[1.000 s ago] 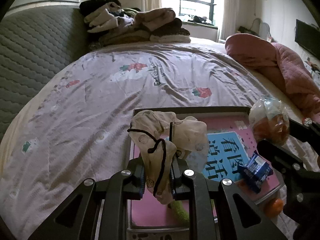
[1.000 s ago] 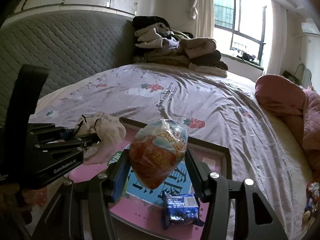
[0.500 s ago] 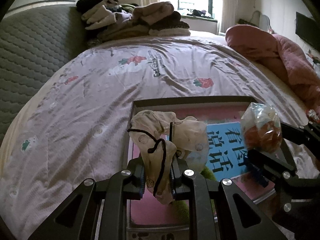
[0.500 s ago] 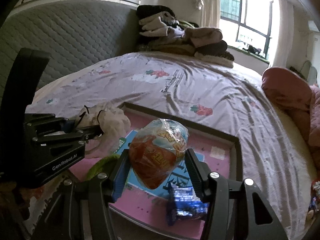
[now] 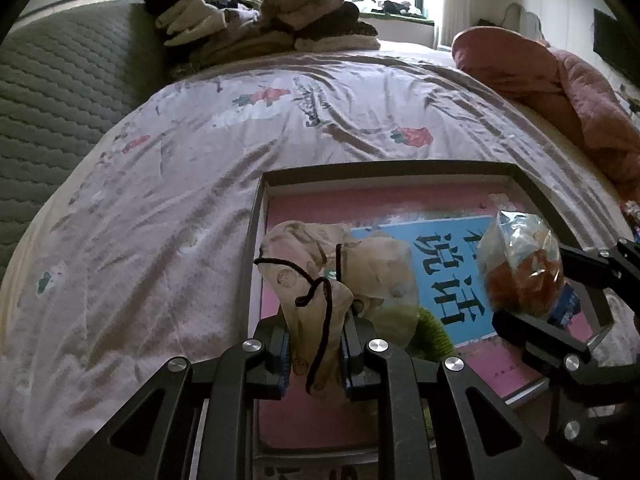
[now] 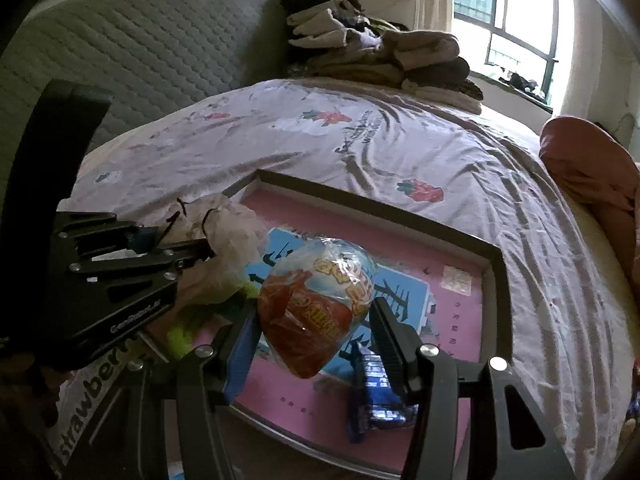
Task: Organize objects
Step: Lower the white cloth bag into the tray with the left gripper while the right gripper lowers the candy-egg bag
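So the left gripper (image 5: pixel 316 350) has its jaws clamped on a bunched cream cloth pouch (image 5: pixel 336 268) with a black drawstring, held up over the near-left corner of the dark-framed pink tray (image 5: pixel 400 170). The right gripper (image 6: pixel 314 344) is squeezed onto a clear snack bag (image 6: pixel 316 312) with orange stuff inside, hanging above the blue book (image 6: pixel 404 292) in the tray. A green thing (image 5: pixel 434 330) peeks from behind the pouch, hard to identify. Only the right wrist view shows the blue wrapper (image 6: pixel 376 400) properly, by the tray's near rim. Past the tray's far edge, the floral bedsheet (image 5: pixel 280 128) lies open up to the folded clothes pile (image 5: pixel 264 20).
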{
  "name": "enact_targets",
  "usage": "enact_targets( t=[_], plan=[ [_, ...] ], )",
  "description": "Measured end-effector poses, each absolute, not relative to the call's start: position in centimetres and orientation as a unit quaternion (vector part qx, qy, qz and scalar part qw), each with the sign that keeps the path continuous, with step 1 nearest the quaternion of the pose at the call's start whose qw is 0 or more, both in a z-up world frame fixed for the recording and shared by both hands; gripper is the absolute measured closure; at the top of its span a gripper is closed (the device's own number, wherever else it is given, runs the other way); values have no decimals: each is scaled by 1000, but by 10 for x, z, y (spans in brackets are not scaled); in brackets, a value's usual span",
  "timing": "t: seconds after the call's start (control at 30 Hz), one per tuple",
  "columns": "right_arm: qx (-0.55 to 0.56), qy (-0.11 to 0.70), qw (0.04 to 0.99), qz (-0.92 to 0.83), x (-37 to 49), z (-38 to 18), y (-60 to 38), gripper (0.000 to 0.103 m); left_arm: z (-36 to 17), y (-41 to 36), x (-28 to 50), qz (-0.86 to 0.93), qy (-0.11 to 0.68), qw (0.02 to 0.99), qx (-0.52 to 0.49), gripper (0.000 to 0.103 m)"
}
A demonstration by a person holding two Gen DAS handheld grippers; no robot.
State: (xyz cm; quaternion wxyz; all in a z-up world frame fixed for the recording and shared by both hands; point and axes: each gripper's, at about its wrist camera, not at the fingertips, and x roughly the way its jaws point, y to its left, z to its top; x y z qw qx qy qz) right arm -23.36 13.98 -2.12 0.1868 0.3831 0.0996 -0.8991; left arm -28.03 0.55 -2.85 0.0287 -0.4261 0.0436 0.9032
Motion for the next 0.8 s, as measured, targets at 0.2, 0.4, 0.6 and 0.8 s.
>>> enact_targets(
  t=[0.2, 0.4, 0.6, 0.8],
  plan=[
    [390, 125, 195, -891, -229, -30, 128, 48, -33, 6, -282, 902, 50, 24, -429, 83],
    [401, 137, 192, -885, -228, -40, 123, 48, -37, 9, -282, 901, 68, 15, -428, 82],
    [408, 132, 178, -886, -230, -44, 124, 48, -42, 10, -282, 898, 71, 12, -433, 82],
    [413, 132, 166, -886, -233, -48, 128, 48, -45, 15, -280, 897, 81, 16, -434, 82]
  ],
)
